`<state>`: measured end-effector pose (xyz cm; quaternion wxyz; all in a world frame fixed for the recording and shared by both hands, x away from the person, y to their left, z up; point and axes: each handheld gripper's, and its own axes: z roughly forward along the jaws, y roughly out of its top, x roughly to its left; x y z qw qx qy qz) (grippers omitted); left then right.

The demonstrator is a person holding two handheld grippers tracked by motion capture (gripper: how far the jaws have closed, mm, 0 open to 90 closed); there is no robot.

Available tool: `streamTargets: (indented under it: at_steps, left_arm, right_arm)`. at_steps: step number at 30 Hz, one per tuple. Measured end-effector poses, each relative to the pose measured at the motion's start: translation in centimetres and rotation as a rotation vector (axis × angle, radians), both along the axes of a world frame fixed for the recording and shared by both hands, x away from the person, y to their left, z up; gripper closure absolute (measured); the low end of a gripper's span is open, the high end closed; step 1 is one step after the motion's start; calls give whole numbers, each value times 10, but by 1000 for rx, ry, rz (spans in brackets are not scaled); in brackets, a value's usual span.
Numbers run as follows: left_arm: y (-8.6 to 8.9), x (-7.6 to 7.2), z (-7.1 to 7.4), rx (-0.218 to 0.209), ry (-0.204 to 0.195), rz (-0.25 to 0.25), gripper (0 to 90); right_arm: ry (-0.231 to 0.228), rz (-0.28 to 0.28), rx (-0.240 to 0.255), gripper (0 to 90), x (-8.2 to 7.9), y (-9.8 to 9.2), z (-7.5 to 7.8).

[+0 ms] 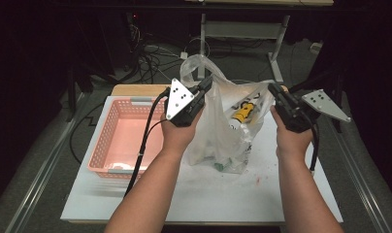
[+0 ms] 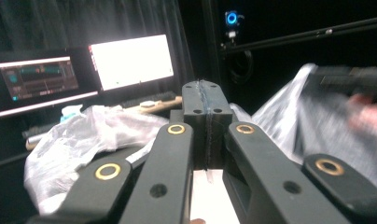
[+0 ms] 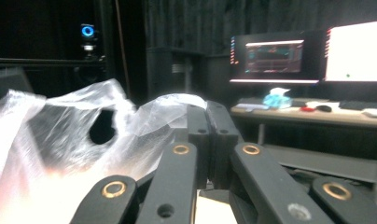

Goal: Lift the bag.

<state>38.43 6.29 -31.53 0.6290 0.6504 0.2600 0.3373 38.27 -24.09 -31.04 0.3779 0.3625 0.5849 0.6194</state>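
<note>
i hold the plastic bag up between both grippers, left gripper and right gripper, jaws clamped on its rim; contents remain inside, pink basket unfilled.

This looks like a lab or recording studio rather than a home. Black curtains close off the space, and a camera with a glowing blue ring sits on a dark rail. Two lit monitors stand on a desk beside what may be a keyboard. Loose cables sprawl on the grey floor beyond the white worktable.
</note>
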Motion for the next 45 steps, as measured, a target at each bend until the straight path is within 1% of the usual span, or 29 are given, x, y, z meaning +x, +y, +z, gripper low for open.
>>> streamTargets:
  at_steps: [1,3,6,7,10,12,14,16,17,18,19,21,22,24,25,26,30,31,32,34,35,36,38,39,40,42,45]
  left_arm:
    - [0,2,-3,5,15,-2,884]
    - [1,5,-11,19,51,-3,883]
    - [2,8,-22,36,98,2,882]
    - [3,8,-26,40,112,2,881]
    - [4,7,-34,49,136,-1,878]
    - [5,5,-36,53,143,-7,873]
    - [7,1,-37,64,141,-13,862]
    - [8,-3,-36,65,148,-18,805]
    - [10,-5,-35,63,151,-19,778]
    - [11,-7,-34,61,153,-20,743]
    - [13,-10,-32,59,158,-24,710]
    - [17,-14,-29,41,171,-41,627]
    - [19,-16,-27,37,176,-40,595]
    - [24,-22,-24,22,186,-42,533]
    - [26,-25,-23,19,192,-42,508]
    - [28,-28,-21,25,195,-42,479]
    - [34,-42,-19,42,216,-49,402]
    - [37,-45,-19,47,218,-51,387]
    - [39,-48,-20,37,222,-53,370]
    - [44,-53,-21,31,218,-52,339]
    - [46,-56,-21,28,221,-50,320]
    - [48,-60,-22,22,232,-50,297]
    - [53,-66,-23,17,232,-48,278]
    - [56,-68,-23,20,218,-47,267]
    - [58,-71,-24,14,230,-48,261]
    - [63,-76,-23,5,228,-48,244]
    - [71,-82,-21,1,225,-43,228]
  right_arm:
    - [0,-2,-7,900,1,-2,0]
    - [18,0,-27,900,3,-2,-4]
    - [68,11,-61,900,8,1,-20]
    - [88,15,-66,900,10,1,-25]
    - [137,21,-74,900,14,1,-39]
    - [149,25,-77,900,15,2,-44]
    - [151,34,-89,900,14,2,-47]
    - [152,42,-85,892,12,1,-47]
    - [147,48,-90,883,12,1,-46]
    - [149,55,-82,863,10,1,-45]
    - [144,66,-87,846,9,0,-44]
    - [136,77,-88,803,6,-1,-41]
    - [134,84,-84,793,4,-2,-40]
    - [127,90,-94,769,-1,-5,-38]
    - [124,91,-91,757,-4,-6,-37]
    - [120,94,-98,748,-6,-7,-35]
    - [110,96,-93,723,-17,-14,-32]
    - [103,95,-103,722,-19,-16,-31]
    - [103,93,-100,722,-22,-18,-31]
    - [95,93,-107,720,-26,-22,-30]
    - [96,88,-104,719,-28,-23,-29]
    - [90,87,-106,719,-30,-25,-28]
    - [94,86,-111,717,-34,-28,-27]
    - [95,86,-118,716,-35,-29,-26]
    - [96,85,-117,717,-37,-30,-27]
    - [101,84,-127,716,-39,-32,-28]
    - [105,87,-126,712,-43,-35,-32]
